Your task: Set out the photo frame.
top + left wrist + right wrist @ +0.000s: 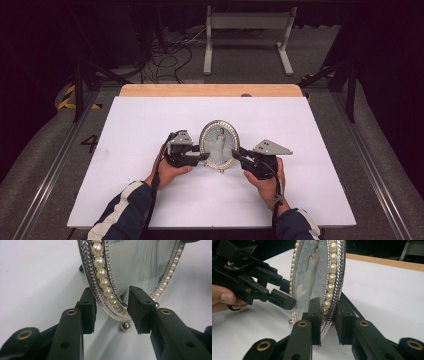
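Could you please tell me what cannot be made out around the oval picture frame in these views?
- Back of the oval picture frame: hidden by its front, high view.
- Frame's top: cut by the edge, both gripper views.
- Whether the left tongs press the rim: unclear.
- Right tongs contact: rim hides it.

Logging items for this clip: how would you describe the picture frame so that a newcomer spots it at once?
On the white table, near its middle, stands an upright oval frame between the left claw and the right claw. A silver rim with a ring of pearls around a photo of someone in a white dress marks it out.
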`<state>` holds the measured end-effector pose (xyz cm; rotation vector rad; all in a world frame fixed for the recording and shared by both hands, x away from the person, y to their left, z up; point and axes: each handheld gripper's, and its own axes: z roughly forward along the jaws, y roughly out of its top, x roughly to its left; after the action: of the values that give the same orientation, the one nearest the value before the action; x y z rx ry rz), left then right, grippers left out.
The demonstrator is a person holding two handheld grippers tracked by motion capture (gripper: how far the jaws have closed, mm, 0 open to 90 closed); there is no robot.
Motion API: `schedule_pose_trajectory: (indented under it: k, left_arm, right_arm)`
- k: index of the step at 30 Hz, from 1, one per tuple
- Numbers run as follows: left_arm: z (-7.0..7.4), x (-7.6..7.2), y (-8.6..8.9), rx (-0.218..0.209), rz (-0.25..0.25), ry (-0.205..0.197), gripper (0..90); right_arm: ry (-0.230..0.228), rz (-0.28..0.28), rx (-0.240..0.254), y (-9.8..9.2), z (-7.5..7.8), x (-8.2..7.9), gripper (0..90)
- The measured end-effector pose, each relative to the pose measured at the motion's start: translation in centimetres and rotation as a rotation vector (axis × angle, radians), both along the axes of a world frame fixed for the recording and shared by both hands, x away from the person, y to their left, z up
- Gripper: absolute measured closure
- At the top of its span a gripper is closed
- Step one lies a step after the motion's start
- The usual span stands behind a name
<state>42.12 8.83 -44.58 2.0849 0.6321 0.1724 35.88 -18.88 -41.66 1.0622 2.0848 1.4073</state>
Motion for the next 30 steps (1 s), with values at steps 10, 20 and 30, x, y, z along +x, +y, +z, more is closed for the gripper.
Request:
schedule_pose_trajectory:
  k: [10, 20, 30]
  left_arm:
    - [1.0, -0.7, 0.0, 0.004, 0.026, -0.07, 56.8]
    - [1.3, -0.7, 0.8, -0.055, 0.029, -0.067, 53.6]
    - [1.2, -0.5, 1.0, -0.027, 0.025, -0.094, 62.8]
  right_arm:
    - [0.012, -0.005, -0.01, -0.3, 0.1, -0.2, 71.7]
    - [-0.011, 0.002, -0.009, -1.0, 0.8, -0.9, 79.4]
    - [-0.003, 0.003, -0.022, -0.7, 0.4, -0.6, 81.4]
